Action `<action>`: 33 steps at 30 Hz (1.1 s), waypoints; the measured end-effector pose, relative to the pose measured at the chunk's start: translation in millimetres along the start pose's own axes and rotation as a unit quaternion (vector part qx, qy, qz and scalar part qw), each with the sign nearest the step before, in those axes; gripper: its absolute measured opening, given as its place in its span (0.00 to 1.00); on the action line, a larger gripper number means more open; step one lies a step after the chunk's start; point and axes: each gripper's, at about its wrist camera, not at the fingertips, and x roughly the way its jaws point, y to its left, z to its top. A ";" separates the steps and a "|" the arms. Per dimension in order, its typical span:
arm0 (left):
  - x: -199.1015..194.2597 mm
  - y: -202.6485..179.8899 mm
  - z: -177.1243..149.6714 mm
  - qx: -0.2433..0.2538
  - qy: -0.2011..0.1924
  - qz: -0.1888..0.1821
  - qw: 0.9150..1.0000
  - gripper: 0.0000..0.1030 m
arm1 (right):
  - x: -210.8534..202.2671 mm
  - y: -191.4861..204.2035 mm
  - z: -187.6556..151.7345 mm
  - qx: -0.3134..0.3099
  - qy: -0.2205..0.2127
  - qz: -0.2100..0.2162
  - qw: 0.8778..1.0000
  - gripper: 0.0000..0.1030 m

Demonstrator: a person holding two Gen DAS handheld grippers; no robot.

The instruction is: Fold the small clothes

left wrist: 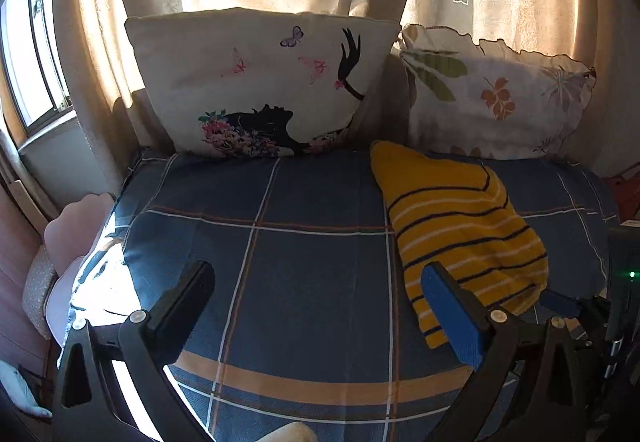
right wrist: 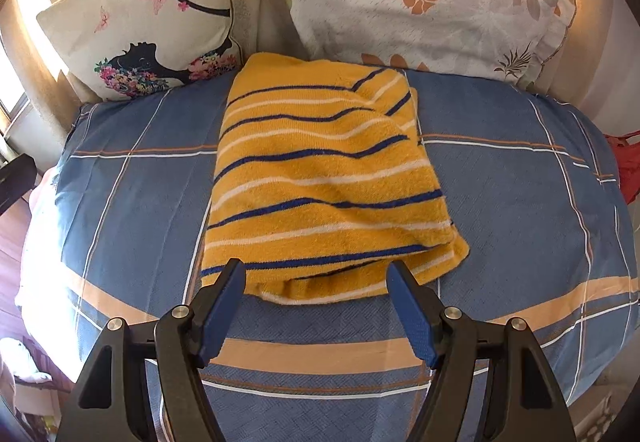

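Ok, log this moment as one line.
stage: fold | yellow striped garment: folded on blue plaid cover | right gripper: open, at near hem | left gripper: open, empty

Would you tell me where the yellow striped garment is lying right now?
The yellow striped garment lies folded on the blue plaid bedspread, its far edge near the two pillows, directly ahead of the open right gripper.

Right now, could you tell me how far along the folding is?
Done: the yellow striped garment lies folded over on the plaid bedcover. In hand: nothing; the right gripper stands open at its near edge, the left gripper open beside it. Left: possibly another fold.
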 end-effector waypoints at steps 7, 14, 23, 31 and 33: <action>18.1 -2.7 -10.7 0.024 0.046 -0.028 0.998 1.00 | 6.5 2.2 -8.9 0.020 0.014 -0.011 1.000 0.75; 24.7 -10.3 -15.2 0.036 0.066 -0.043 0.996 1.00 | 5.6 -7.8 -17.2 0.045 0.022 -0.018 0.999 0.75; 23.1 -24.7 -20.5 0.046 0.075 -0.048 0.995 1.00 | 2.8 -17.2 -20.4 0.047 0.022 -0.017 0.999 0.75; 22.8 -36.4 -24.6 0.034 0.086 -0.043 0.995 1.00 | 0.8 -26.4 -20.9 0.035 0.021 -0.014 0.999 0.75; 22.1 -40.3 -25.9 0.029 0.087 -0.042 0.995 1.00 | 0.2 -28.4 -20.3 0.029 0.020 -0.016 0.999 0.75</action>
